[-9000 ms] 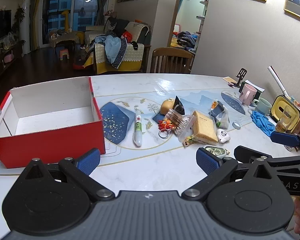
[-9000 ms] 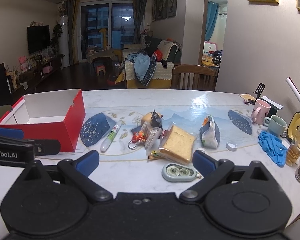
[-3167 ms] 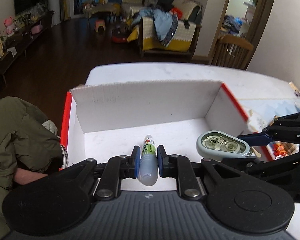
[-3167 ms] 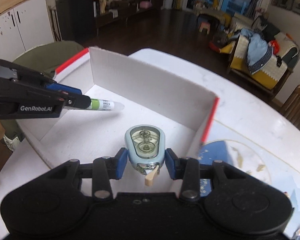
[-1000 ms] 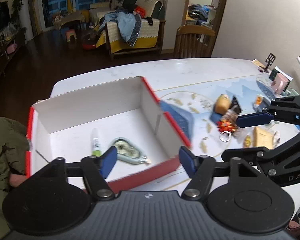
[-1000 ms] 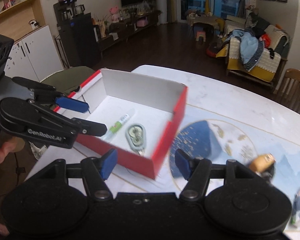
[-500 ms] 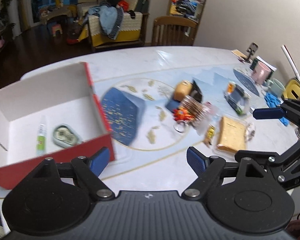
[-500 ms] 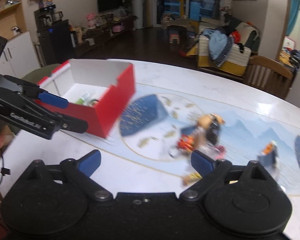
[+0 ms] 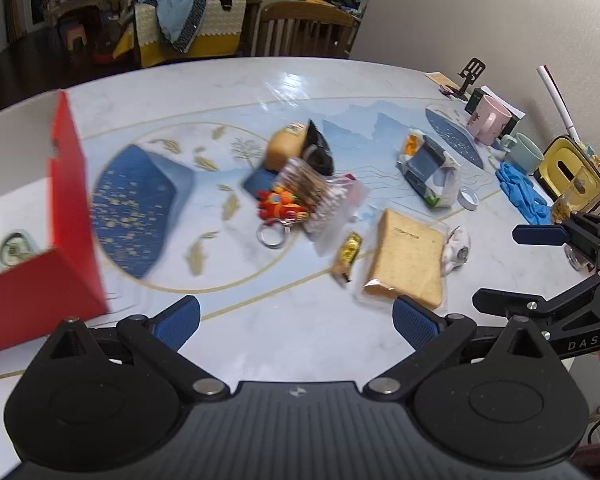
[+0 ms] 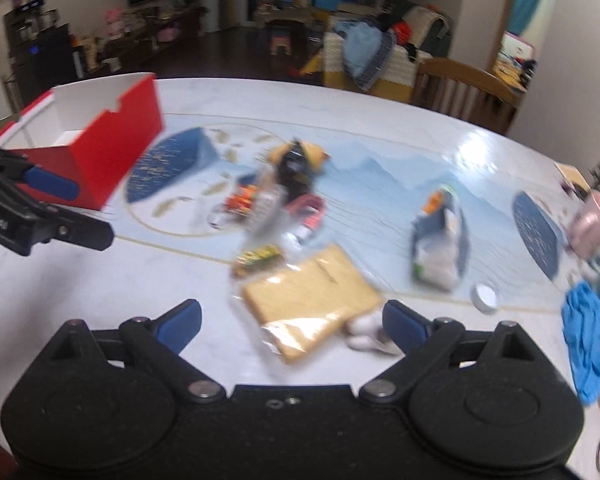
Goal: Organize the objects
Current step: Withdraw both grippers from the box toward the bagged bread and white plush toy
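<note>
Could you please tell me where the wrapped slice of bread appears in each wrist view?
Left wrist: bread lies right of centre, just beyond the right fingertip.
Right wrist: bread lies at centre, between the open fingers.
Shared landmark: red box, far left in both.

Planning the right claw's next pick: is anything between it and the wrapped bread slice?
Nothing visible: the right claw is open, and the wrapped bread slice lies just ahead on bare table.

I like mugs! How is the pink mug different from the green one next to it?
The pink mug is taller and stands farther back; the green mug is shorter, wider and nearer the blue gloves. The pink mug's handle shows clearly; the green mug's barely shows. Both stand upright on the table by the wall.
</note>
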Demonstrator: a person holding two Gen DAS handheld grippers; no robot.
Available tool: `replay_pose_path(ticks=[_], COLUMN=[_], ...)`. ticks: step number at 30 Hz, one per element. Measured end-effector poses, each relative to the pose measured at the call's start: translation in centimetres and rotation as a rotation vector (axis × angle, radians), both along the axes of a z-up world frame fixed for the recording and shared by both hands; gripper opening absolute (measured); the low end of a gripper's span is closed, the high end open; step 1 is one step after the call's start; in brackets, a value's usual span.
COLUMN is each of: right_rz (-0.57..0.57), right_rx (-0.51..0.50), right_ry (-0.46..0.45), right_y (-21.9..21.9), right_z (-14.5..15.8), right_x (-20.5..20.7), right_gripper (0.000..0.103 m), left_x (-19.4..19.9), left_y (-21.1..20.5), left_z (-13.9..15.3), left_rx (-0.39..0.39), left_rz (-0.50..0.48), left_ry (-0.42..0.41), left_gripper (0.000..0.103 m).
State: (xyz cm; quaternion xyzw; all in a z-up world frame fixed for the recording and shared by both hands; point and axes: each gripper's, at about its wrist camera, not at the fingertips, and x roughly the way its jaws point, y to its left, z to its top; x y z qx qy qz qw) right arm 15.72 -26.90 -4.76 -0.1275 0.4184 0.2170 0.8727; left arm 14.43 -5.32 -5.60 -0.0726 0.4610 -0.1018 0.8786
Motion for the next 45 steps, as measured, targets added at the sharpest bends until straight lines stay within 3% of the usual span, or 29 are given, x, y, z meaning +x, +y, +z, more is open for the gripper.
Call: replay_pose_path(ticks=[4, 11, 19, 26, 41, 45], right_rz=[-0.031, -0.053, -0.04, 0.012, 0.072, 0.065], right_rx=[-0.019, -0.068, -0.114, -0.101, -0.072, -0.042], right_ry=[0.007, 0.047, 0.075, 0.116, 0.152, 0.155], right_y=[-1.9, -4.1, -5.4, -6.0, -5.7, -5.9], right_z=[-1.0, -3.3, -5.6, -6.2, -7.9, -7.8], right_x=[1.0, 3.1, 4.9, 5.7, 7.9, 8.2], right_gripper=[0.097, 0.094, 0.094, 0.089, 0.078, 0.067], left_x=[0.9, 2.3, 4.3, 5.6, 8.5, 8.6], left_y=[-2.1, -7.6, -11.4, -12.7, -13.7, -14.0], left_z=[-1.2, -3.1, -5.2, -6.5, -8.4, -8.3], left_rx=[-0.004, 0.082, 0.101, 0.069, 0.108, 0.116], left_rz=[-0.04, -0.199, -0.282, -0.316, -0.313, -0.321], left_ry=[0.003, 0.009, 0.021, 0.041, 0.068, 0.055], left_gripper=[0.103, 0.103, 0.103, 0.103, 0.102, 0.094])
